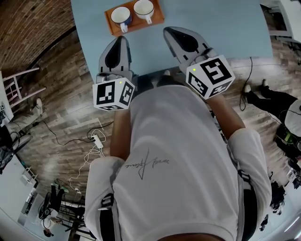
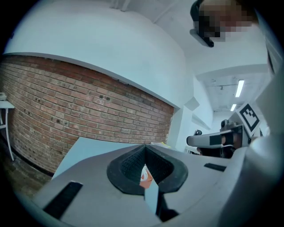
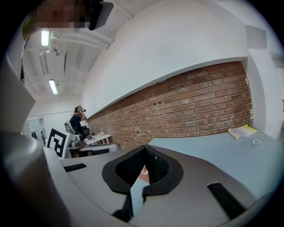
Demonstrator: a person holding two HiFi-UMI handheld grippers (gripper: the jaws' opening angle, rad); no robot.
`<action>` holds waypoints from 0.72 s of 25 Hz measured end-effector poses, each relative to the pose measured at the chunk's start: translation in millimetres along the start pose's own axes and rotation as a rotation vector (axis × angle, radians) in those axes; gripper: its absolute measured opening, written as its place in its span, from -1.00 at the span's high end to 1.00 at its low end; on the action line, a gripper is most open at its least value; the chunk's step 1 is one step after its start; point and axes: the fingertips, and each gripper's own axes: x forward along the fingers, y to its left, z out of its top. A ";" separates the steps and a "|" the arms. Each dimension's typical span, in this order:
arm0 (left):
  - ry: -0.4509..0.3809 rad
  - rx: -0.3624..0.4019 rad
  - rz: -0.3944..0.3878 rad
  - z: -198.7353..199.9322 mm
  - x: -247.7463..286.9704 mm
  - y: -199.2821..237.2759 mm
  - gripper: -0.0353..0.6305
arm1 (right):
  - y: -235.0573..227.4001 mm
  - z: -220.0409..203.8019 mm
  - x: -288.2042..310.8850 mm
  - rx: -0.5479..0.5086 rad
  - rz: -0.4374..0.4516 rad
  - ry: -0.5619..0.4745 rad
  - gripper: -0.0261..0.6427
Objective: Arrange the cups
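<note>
While the blue cup (image 1: 121, 16) and white cup (image 1: 143, 9) stand side by side on the orange tray (image 1: 157, 20), the left gripper (image 1: 123, 40) and right gripper (image 1: 168, 32) hover near it. Both jaw pairs are pressed together.

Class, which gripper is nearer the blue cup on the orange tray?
Left. The left gripper is just below the blue cup in the head view; the right gripper is farther off, to its lower right.

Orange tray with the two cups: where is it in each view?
Head view: orange tray, top centre.
Left gripper view: a sliver of it behind the shut left tongs, low centre.
Right gripper view: a sliver of it behind the shut right tongs, low centre.
Shared landmark: blue table.
</note>
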 end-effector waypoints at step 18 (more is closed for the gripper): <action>0.024 0.011 0.010 -3.6 -10.1 -6.3 0.87 | 14.8 -0.7 -6.5 -0.049 -0.047 -0.007 0.87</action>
